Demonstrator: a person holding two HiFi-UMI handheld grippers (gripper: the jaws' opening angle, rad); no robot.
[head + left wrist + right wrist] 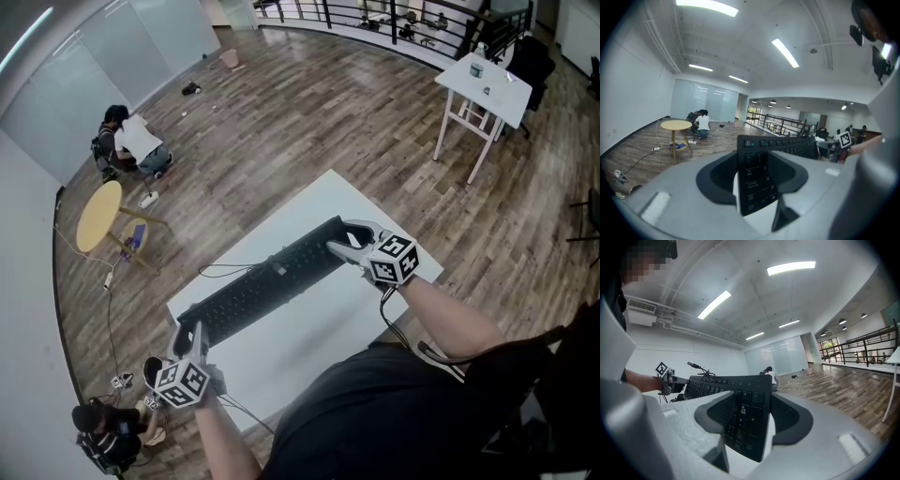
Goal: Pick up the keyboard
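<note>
A long black keyboard (267, 286) stretches across the white table (309, 352), gripped at both ends. My left gripper (192, 336) is shut on its near-left end, and my right gripper (345, 244) is shut on its far-right end. In the left gripper view the keyboard (757, 183) stands on edge between the two grey jaws of the left gripper (757, 174), keys facing sideways. The right gripper view shows the keyboard's (745, 425) other end wedged the same way in the right gripper (752, 420). A thin black cable (225, 270) trails from the keyboard's back.
A round yellow side table (98, 216) stands on the wood floor at left, with a crouching person (131, 142) beyond it. Another person (108, 436) sits at the lower left. A small white table (487, 80) stands at the back right near a railing.
</note>
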